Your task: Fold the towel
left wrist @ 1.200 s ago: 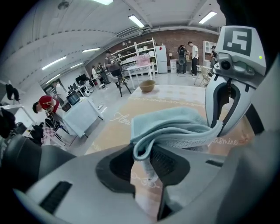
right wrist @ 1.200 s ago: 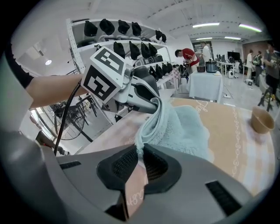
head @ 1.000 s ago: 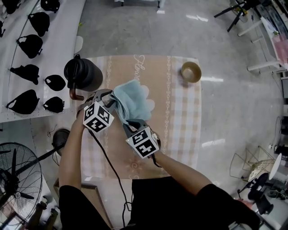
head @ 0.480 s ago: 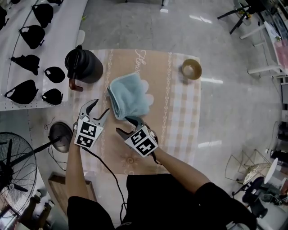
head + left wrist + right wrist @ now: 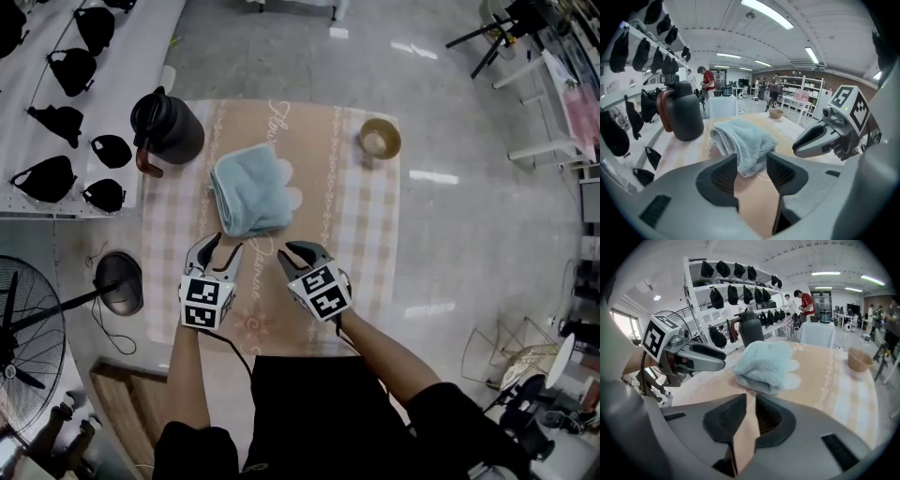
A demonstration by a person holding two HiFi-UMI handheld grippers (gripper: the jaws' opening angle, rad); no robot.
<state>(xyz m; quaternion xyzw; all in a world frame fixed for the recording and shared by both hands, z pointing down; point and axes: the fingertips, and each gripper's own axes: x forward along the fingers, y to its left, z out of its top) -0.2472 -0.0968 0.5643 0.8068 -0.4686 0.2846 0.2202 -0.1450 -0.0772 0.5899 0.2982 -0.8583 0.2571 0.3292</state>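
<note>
A light blue towel [image 5: 248,192] lies folded in a thick bundle on the beige checked tablecloth [image 5: 366,234]. Both grippers hover apart from it, on the person's side. My left gripper [image 5: 221,251] points at the towel's near edge; its jaws are closing with only cloth-covered table showing between them. In the left gripper view the towel [image 5: 745,140] sits just beyond the left gripper [image 5: 752,161]. My right gripper [image 5: 292,253] is beside it, jaws closing to a narrow gap and holding nothing. The right gripper view shows the towel [image 5: 766,364] ahead of the right gripper [image 5: 751,404].
A black jug [image 5: 167,127] stands at the table's far left corner, close to the towel. A brown bowl [image 5: 380,141] sits at the far right. A white shelf with black caps [image 5: 56,112] runs along the left. A fan [image 5: 28,347] stands on the floor.
A second ago both grippers had the towel lifted. They have let it go and drawn back toward the person; the towel now rests folded on the table.
</note>
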